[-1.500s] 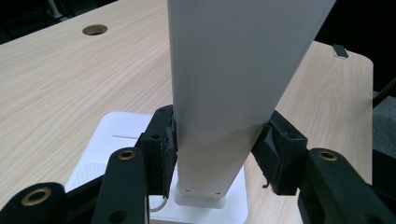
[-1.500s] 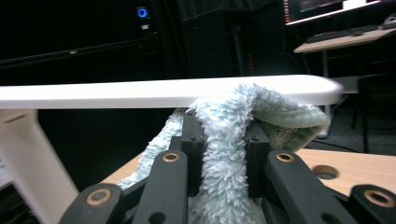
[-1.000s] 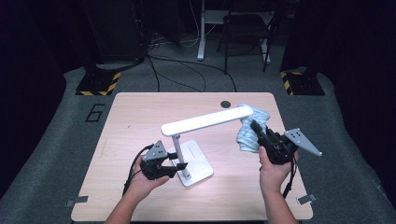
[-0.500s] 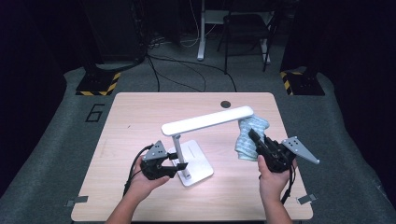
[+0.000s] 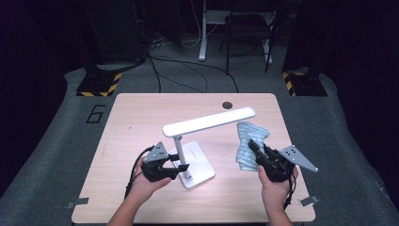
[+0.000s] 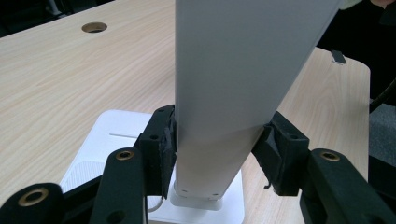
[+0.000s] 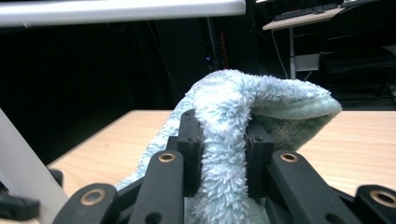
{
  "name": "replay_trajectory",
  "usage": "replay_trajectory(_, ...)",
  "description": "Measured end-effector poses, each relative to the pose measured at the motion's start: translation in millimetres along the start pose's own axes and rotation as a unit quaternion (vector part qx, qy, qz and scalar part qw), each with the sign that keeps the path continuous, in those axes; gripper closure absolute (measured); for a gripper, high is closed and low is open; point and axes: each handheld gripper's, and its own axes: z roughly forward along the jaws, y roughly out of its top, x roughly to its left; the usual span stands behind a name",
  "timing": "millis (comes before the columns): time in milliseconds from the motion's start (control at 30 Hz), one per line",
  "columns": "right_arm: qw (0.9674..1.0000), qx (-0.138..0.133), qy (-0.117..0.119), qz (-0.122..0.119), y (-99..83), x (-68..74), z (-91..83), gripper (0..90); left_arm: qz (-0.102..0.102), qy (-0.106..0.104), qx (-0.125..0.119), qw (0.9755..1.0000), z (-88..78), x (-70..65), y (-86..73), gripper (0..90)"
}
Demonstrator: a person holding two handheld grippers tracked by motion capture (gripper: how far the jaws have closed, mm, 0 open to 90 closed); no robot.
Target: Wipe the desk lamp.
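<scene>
A white desk lamp stands mid-table on a square base [image 5: 200, 165], its long flat head [image 5: 209, 122] reaching to the right. My left gripper [image 5: 181, 162] is shut on the lamp's upright post [image 6: 219, 84], one pad on each side just above the base [image 6: 107, 140]. My right gripper [image 5: 253, 147] is shut on a fluffy light blue cloth [image 5: 247, 134], which stands up from the jaws and folds over at the top [image 7: 261, 93]. The cloth sits right of the post and under the tip of the lamp head [image 7: 116, 9].
A round cable hole [image 5: 227, 105] lies near the table's far edge. Bare wood spreads left of the lamp and along the near edge. On the dark floor beyond stand striped stand bases [image 5: 99, 84], cables and a chair [image 5: 249, 28].
My right hand has come down and nearer with the cloth, so the cloth now sits lower below the lamp head. The left hand and the lamp have kept still.
</scene>
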Motion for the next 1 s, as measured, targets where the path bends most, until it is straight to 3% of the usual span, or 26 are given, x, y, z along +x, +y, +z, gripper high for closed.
replay_trajectory(100, 0.9998, 0.008, -0.013, -0.016, -5.7, -1.4, -3.2, 73.8, 0.002, -0.002, 0.004, 1.0000, -0.7, 0.9, 0.6, 50.8)
replay_trajectory(400, 0.9985, 0.036, -0.036, -0.022, -27.9, -13.3, -5.2, 73.4, -0.003, 0.000, -0.004, 1.0000, 0.2, 0.6, -0.6, 50.4)
replay_trajectory(1000, 0.9969, 0.062, -0.045, -0.017, -51.9, -20.4, -5.1, 72.8, -0.007, 0.001, -0.005, 1.0000, -0.7, -0.7, -0.4, 50.1)
